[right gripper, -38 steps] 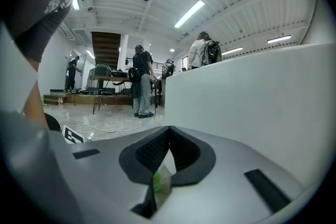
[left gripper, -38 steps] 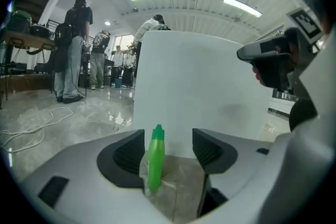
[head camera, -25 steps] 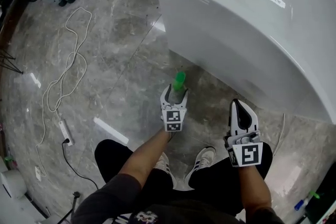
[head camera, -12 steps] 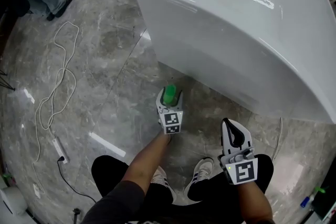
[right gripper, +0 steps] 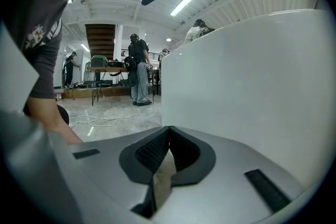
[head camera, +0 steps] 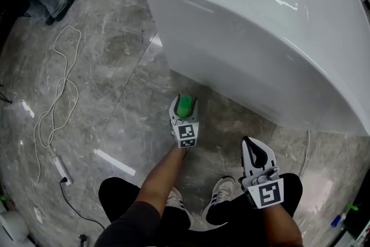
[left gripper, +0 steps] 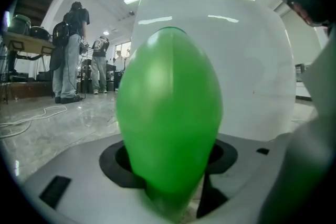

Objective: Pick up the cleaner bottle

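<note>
The left tool [head camera: 184, 103] is closing on the green bottle [left gripper: 168, 113], not yet pinching; the rounded top could squirt out toward the bathtub [head camera: 260, 37] at 1 o'clock. The right tool [head camera: 251, 144] is closed and empty.

Cannot see the body of the cleaner bottle [head camera: 185, 107] from the head view: hidden below the left gripper [head camera: 184, 100], fingers [head camera: 174, 111] closing with the green top between them. Cannot tell contact. Loses part of the bathtub [head camera: 243, 55] past the right edge.

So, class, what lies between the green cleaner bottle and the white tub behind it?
Nothing but a bare strip of grey marble floor lies between the cleaner bottle and the white tub. The head view shows it.
</note>
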Demonstrator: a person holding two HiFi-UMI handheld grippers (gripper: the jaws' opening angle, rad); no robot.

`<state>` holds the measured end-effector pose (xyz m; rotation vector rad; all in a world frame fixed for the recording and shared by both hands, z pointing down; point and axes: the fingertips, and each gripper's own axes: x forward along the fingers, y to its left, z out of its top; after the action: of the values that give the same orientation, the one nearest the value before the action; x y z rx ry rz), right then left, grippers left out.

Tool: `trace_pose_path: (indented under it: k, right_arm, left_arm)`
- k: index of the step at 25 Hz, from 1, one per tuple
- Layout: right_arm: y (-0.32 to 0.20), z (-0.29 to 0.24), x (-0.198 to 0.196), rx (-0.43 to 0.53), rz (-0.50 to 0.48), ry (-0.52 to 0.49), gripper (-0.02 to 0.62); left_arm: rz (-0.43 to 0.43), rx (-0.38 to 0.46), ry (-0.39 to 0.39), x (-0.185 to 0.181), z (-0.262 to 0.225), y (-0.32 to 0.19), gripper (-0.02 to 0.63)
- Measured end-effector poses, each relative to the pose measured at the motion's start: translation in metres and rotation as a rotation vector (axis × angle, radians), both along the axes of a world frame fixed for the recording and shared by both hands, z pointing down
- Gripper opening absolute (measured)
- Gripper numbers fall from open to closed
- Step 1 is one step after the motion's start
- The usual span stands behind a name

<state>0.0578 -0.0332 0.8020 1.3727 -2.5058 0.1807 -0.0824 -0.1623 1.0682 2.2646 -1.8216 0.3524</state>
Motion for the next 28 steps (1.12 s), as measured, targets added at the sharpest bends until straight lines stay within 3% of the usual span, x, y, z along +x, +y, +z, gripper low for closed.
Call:
trace_pose_path:
  k: [4, 11, 16, 21, 24, 28]
  right_arm:
    - [0.002, 0.0, -0.004, 0.009, -0.015, -0.001, 0.015]
    - [0.003, 0.006, -0.007, 0.005, -0.03, 0.009, 0.015]
    - [-0.009, 0.0, -0.003, 0.01, 0.003, -0.009, 0.015]
    - [-0.018, -0.026, 0.016, 0.026, 0.099, -0.004, 0.015]
    - [-0.021, -0.077, 0.026, 0.043, 0.171, 0.013, 0.015]
    - [-0.021, -0.171, 0.023, 0.075, 0.17, -0.024, 0.015]
  left_arm:
    - [-0.012, 0.014, -0.005, -0.004, 0.0, -0.001, 0.19]
    - [0.004, -0.001, 0.016, -0.007, -0.003, -0.003, 0.181]
    - [0.022, 0.027, 0.024, -0.008, -0.038, -0.01, 0.179]
    - [0.043, 0.052, 0.019, -0.003, -0.113, -0.008, 0.179]
    - [0.065, 0.06, 0.017, 0.0, -0.182, -0.001, 0.178]
    - [0.102, 0.078, 0.022, 0.011, -0.296, 0.008, 0.178]
